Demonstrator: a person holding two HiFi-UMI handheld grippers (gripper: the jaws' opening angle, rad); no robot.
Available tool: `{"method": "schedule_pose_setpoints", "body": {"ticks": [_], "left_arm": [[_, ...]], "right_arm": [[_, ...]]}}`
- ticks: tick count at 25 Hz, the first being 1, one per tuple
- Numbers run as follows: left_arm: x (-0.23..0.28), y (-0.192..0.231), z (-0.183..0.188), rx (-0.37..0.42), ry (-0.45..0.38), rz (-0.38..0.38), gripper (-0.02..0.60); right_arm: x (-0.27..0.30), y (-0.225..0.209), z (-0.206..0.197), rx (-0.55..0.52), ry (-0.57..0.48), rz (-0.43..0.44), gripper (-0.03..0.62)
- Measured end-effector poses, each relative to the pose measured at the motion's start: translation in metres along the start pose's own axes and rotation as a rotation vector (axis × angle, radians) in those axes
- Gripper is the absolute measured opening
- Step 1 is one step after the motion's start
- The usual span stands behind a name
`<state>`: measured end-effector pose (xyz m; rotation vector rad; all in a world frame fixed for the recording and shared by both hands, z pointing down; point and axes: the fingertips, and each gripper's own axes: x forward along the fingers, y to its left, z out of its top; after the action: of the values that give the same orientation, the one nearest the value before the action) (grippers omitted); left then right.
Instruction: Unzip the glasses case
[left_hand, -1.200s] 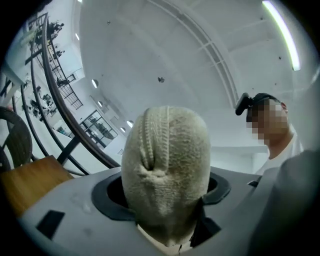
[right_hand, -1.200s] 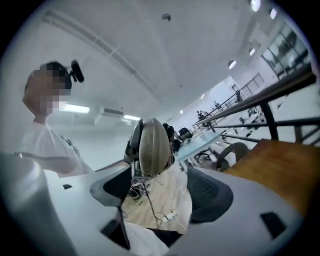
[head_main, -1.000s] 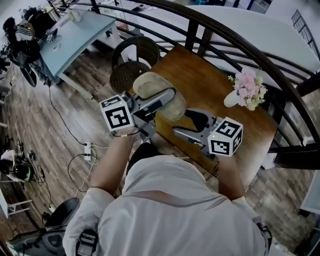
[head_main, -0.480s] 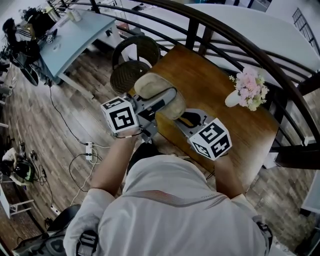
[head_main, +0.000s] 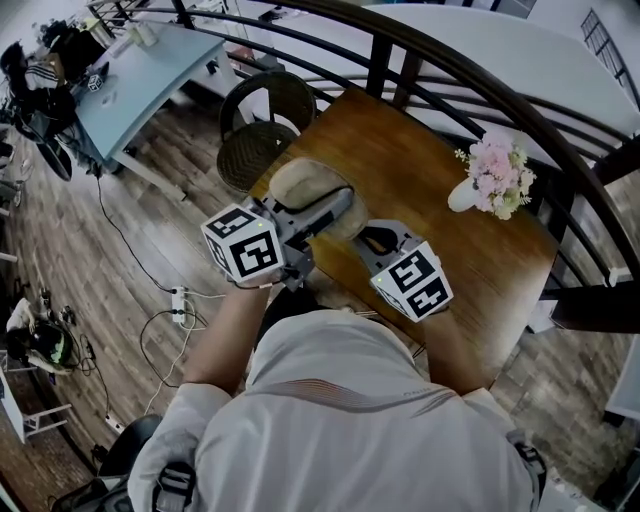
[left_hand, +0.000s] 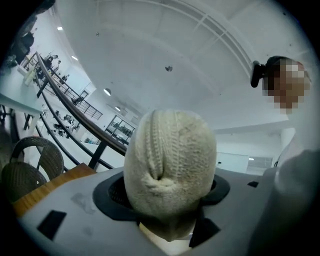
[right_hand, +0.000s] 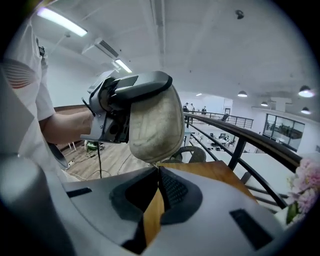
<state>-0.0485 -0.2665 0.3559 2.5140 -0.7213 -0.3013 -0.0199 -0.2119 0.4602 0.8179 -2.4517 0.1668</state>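
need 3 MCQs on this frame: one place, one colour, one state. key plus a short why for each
1. Where do the pink flowers stand?
A. on a shelf
B. on the wooden table
C. in a sink

2. What colour is the glasses case?
A. black
B. red
C. cream

3. What state is the left gripper in?
A. shut on the glasses case
B. open and empty
C. out of every view

Key:
1 B: the head view shows them in a white vase near the table's right edge.
2 C: its knit cover looks cream in both gripper views.
3 A: in the left gripper view the case sits squeezed between the two pads.
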Motion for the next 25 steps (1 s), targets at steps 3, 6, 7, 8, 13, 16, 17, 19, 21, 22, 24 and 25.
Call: {"method": "schedule_pose_setpoints", "body": {"ticks": [3, 6, 7, 8, 13, 16, 17, 19, 21, 22, 24, 25], "left_arm": [[0.000, 0.003, -0.008, 0.011, 0.029, -0.002, 0.291], [0.000, 0.005, -0.014, 0.005, 0.044, -0.013, 0.287], [0.000, 0.006, -0.016, 0.012, 0.053, -0.016, 0.285], [0.000, 0.005, -0.018, 0.023, 0.064, -0.018, 0.285], [-0.005, 0.005, -0.031, 0.035, 0.134, -0.030, 0.285], [-0.007, 0.002, -0.042, 0.084, 0.207, -0.039, 0.285], [-0.006, 0.000, -0.045, 0.110, 0.236, -0.041, 0.285], [-0.006, -0.002, -0.055, 0.161, 0.302, -0.047, 0.285], [-0.007, -0.004, -0.065, 0.204, 0.367, -0.050, 0.285], [-0.007, -0.005, -0.069, 0.223, 0.397, -0.051, 0.285], [-0.009, -0.006, -0.079, 0.256, 0.454, -0.053, 0.285], [-0.009, -0.006, -0.083, 0.273, 0.478, -0.054, 0.285]], "right_arm": [[-0.001, -0.007, -0.004, -0.018, 0.009, -0.034, 0.052], [-0.001, -0.010, -0.007, -0.044, 0.026, -0.041, 0.052], [0.000, -0.011, -0.008, -0.060, 0.032, -0.049, 0.052], [0.000, -0.013, -0.009, -0.075, 0.038, -0.062, 0.052], [-0.002, -0.022, -0.013, -0.162, 0.065, -0.116, 0.052], [-0.001, -0.022, -0.015, -0.237, 0.089, -0.132, 0.052], [0.000, -0.022, -0.016, -0.257, 0.097, -0.139, 0.052], [0.001, -0.022, -0.017, -0.299, 0.113, -0.152, 0.052], [0.003, -0.019, -0.019, -0.340, 0.129, -0.155, 0.052], [0.004, -0.018, -0.021, -0.358, 0.135, -0.154, 0.052], [0.005, -0.015, -0.022, -0.384, 0.143, -0.153, 0.052], [0.005, -0.014, -0.022, -0.392, 0.145, -0.153, 0.052]]}}
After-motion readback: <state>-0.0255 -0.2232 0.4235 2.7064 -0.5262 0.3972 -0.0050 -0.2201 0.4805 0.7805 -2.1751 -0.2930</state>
